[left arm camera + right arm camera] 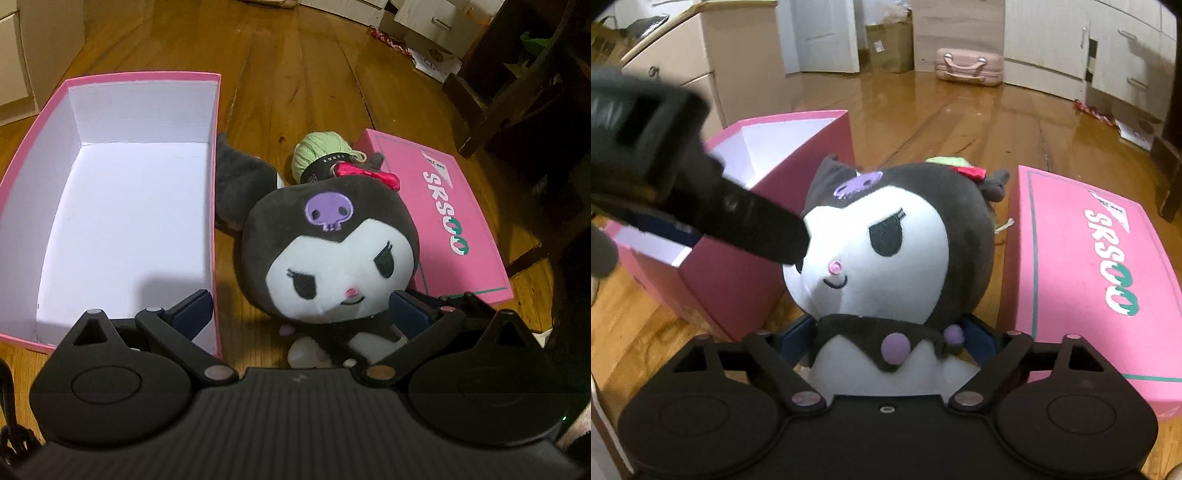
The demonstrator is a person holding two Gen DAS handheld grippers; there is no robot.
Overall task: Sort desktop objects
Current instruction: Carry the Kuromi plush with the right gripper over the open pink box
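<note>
Wooden floor (314, 74) boards, shiny and brown, carry everything, and white cupboards (1052, 37), a brown paper bag (890, 46) and a small pink case (967, 66) stand at the far wall. Some things are hard to see. A green yarn ball (314, 155) hides behind the plush doll (328, 251), so only its top shows. The doll's legs are cut off by the black tool bodies in both views. A dark blurry shape on the left of the right wrist view is the left gripper (301, 314), and it covers part of the doll's face and part of the open pink box (110, 206). The box is white inside, with nothing in it, and sits just beside the doll on one side. The pink lid (436, 218) with letters on it lies flat on the other side, also close. The doll sits on the floor between them, with a purple skull on its head and a red bow. The left gripper hangs over the doll with its jaws wide open, one near each side of the head. The right gripper (886, 332) is low at the doll's neck, jaws open on both sides of the body, and I cannot tell if they touch it.
</note>
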